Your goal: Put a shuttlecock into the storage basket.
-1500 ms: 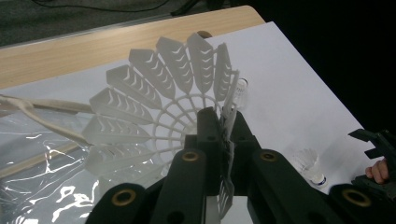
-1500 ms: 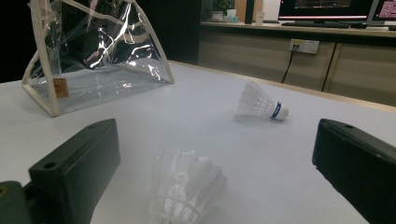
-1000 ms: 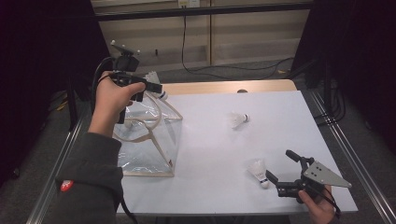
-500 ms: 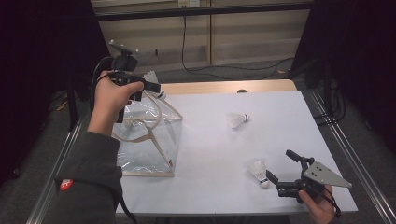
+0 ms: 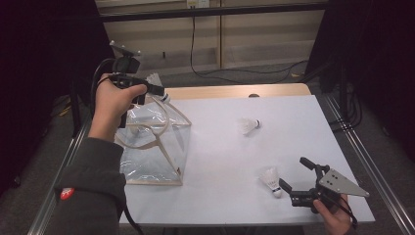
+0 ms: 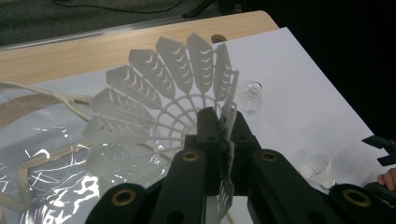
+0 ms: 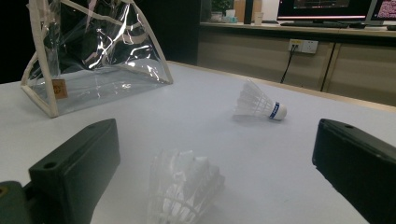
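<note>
My left gripper point(image 5: 157, 90) hangs over the mouth of a clear plastic bag point(image 5: 156, 142) with cream trim. It is shut on the skirt edge of a white shuttlecock point(image 5: 154, 80). In the left gripper view the jaws point(image 6: 224, 121) pinch that plastic skirt point(image 6: 163, 93), above the bag point(image 6: 46, 154). My right gripper point(image 5: 293, 171) rests open near the table's front right. A second shuttlecock point(image 5: 271, 180) lies just left of its tips. In the right gripper view this shuttlecock point(image 7: 184, 186) lies blurred between the wide jaws point(image 7: 219, 144), untouched. A third shuttlecock point(image 5: 248, 125) lies mid-table.
The white table top point(image 5: 293, 112) has a wooden strip along its far edge. The bag stands at the left side, near the table's left edge. Metal rails run down both sides of the table. Cables lie on the floor beyond.
</note>
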A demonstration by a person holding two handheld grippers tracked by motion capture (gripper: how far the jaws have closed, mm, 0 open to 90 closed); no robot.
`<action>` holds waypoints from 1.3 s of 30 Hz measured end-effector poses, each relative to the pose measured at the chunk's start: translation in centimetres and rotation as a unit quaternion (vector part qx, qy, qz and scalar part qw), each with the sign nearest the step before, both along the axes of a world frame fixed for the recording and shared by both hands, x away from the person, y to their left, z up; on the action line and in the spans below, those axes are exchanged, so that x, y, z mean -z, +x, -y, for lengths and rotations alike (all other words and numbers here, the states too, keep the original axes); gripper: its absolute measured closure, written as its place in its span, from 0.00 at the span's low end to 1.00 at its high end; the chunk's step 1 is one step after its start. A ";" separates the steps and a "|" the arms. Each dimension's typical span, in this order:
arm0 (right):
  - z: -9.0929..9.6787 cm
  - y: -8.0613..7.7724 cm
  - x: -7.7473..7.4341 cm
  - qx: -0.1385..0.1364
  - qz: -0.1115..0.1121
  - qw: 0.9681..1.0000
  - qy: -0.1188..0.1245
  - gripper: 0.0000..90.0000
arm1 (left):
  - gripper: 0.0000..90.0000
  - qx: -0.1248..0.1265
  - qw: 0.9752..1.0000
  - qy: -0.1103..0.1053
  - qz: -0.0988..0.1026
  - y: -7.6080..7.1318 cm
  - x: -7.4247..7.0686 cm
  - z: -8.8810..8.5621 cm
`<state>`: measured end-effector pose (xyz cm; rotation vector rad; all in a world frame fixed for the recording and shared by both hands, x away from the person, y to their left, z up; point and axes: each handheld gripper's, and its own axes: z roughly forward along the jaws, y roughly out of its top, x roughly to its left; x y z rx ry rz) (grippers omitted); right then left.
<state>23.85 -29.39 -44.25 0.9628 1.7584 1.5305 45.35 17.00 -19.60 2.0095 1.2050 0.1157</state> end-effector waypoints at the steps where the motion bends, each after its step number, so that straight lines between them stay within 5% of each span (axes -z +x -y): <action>1: 0.0 0.0 0.0 0.000 0.000 1.000 0.000 0.01 | 0.97 0.000 1.000 0.000 0.000 0.0 0.0 0.0; 39: 0.1 0.0 0.0 0.000 -0.001 1.000 0.000 0.01 | 0.97 -0.039 0.999 0.011 0.003 0.8 0.5 -1.6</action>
